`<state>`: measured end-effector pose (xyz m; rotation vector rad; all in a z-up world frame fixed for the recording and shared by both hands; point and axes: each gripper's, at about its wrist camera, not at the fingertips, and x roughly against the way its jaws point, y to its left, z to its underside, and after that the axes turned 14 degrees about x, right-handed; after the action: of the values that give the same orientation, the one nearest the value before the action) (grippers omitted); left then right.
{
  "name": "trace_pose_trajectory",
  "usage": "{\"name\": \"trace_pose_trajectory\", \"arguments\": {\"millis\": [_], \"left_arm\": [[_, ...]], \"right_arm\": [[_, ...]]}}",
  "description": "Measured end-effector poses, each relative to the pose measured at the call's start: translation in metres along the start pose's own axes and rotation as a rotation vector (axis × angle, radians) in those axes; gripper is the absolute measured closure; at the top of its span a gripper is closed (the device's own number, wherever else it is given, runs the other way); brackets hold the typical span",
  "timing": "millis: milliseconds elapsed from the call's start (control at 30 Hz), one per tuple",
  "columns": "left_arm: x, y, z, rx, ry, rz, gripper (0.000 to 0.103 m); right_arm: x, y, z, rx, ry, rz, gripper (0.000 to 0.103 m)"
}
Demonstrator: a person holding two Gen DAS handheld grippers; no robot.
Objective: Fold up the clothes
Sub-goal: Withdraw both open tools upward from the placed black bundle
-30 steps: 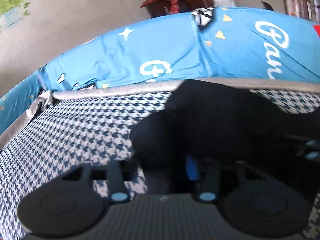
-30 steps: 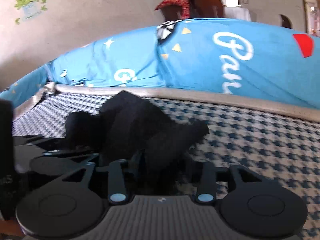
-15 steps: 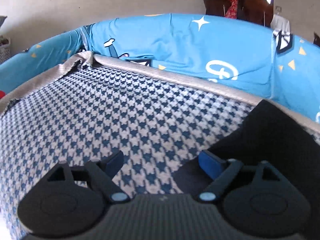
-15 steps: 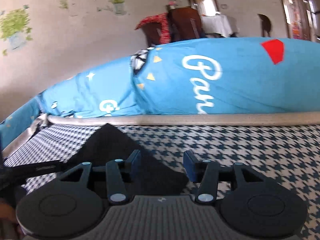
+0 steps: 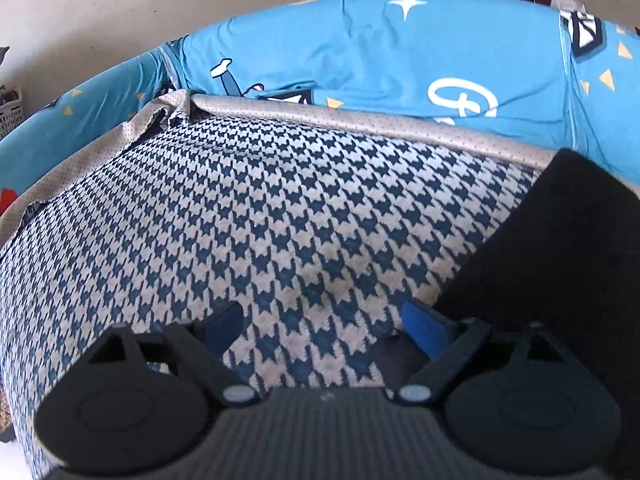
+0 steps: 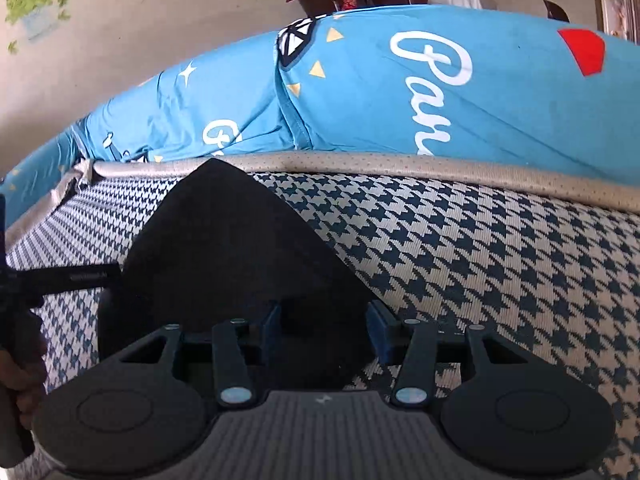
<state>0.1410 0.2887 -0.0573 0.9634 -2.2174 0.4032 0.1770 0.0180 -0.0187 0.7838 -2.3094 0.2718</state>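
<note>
A black cloth [image 6: 224, 248] is lying flat on the checked blue-and-white seat [image 5: 240, 208]. It is being kept on the flat part of the seat, most likely so there is room to fold it smoothly. Its far corner is reaching up to the grey edge strip [image 6: 400, 164], and blue cushions [image 6: 400, 92] are standing behind that.

The right gripper [image 6: 322, 330] is being held low over the near edge of the cloth. Its jaws are standing about half open, with the cloth's near edge lying in the gap between them. The blue pads [image 6: 378, 330] are not looking pressed on the cloth, so nothing is being held by it. It is probably being kept there so the near edge can be grabbed.

The left gripper [image 5: 324, 324] is being held over the bare seat, just beside the left side of the cloth. Its jaws are opening wide, and only the checked seat is showing between them. One finger [image 5: 424, 326] is sitting right at the cloth's edge. Nothing is being gripped by it either. It is likely being opened so a fresh bit of cloth can be picked up.

In the right camera's view, a hand [image 6: 20, 376] is being seen at the far left, wrapped around a dark handle.

The fold is looking only partly done.
</note>
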Motion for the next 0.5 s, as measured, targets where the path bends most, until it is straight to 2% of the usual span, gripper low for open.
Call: {"name": "trace_pose_trajectory", "arguments": {"millis": [200,300,500], "left_arm": [[0.005,0.001,-0.003,0.008,-0.001,0.0,0.011],[0.016,-0.001,-0.004,0.007,-0.02,0.024,0.011],[0.04,-0.007,0.0,-0.022,-0.035,0.078,0.006]], "right_arm": [[0.002,0.0,-0.002,0.015,0.001,0.024,0.056],[0.015,-0.003,-0.004,0.011,-0.034,0.033,0.056],[0.028,0.009,-0.005,0.059,-0.049,-0.029,0.056]]}}
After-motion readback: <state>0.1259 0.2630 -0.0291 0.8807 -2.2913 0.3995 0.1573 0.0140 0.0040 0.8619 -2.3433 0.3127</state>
